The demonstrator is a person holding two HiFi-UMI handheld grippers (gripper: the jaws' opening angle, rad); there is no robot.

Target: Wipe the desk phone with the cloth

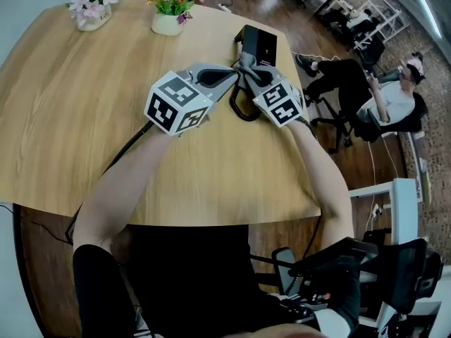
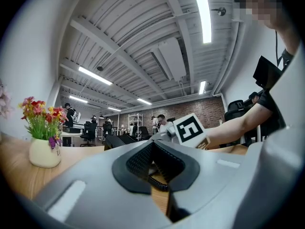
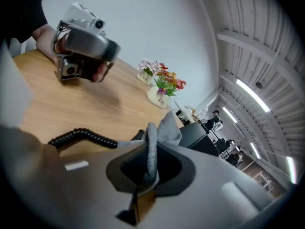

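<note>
The black desk phone [image 1: 256, 45] stands at the far right side of the round wooden table [image 1: 77, 118], and its coiled cord [image 1: 243, 105] loops toward me. My right gripper [image 1: 248, 70] sits just in front of the phone, shut on a grey cloth [image 3: 153, 140] that sticks up between its pads. In the right gripper view the phone [image 3: 198, 135] lies just beyond the cloth and the cord [image 3: 83, 136] runs off to the left. My left gripper [image 1: 230, 73] is beside the right one, tips almost touching it, shut with nothing in it.
Two flower pots stand at the far edge: orange flowers [image 1: 169, 5] and pink flowers [image 1: 95, 4]. The table's right edge [image 1: 310, 189] drops off next to my right arm. People sit on office chairs [image 1: 384, 97] past that edge.
</note>
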